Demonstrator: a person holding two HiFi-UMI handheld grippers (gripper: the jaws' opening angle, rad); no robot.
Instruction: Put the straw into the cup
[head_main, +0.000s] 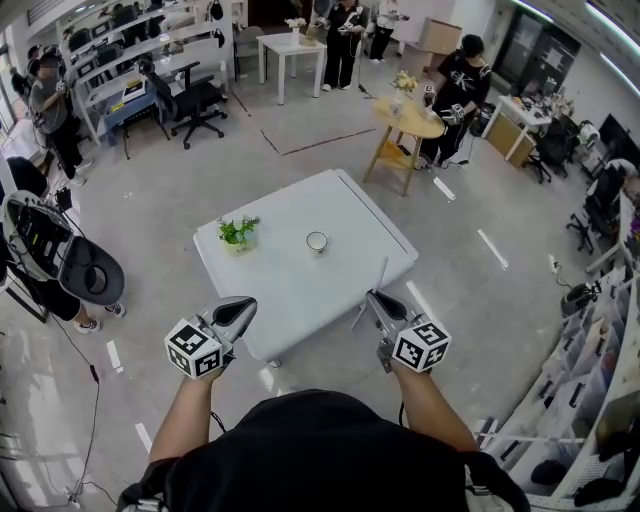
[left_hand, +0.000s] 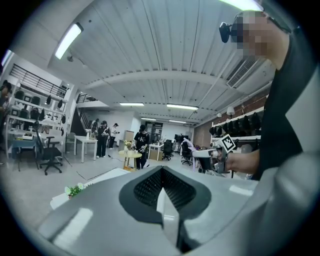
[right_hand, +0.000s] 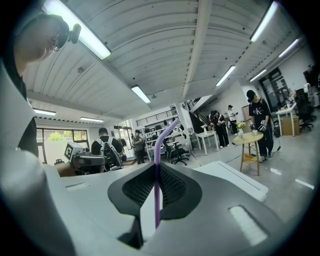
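A small white cup (head_main: 317, 241) stands near the middle of the white table (head_main: 290, 290). My right gripper (head_main: 380, 300) hovers over the table's near right edge, shut on a thin purple straw (right_hand: 156, 165). The straw stands upright between the jaws, with its bent top leaning right. In the head view the straw (head_main: 372, 290) crosses the gripper's tip at a slant. My left gripper (head_main: 243, 308) is level with it over the near left edge, jaws together with nothing in them. Both grippers are short of the cup.
A little potted plant (head_main: 238, 233) sits on the table left of the cup. A round wooden table (head_main: 408, 120) with flowers stands beyond, with a person beside it. Office chairs, desks and several people fill the far side of the room.
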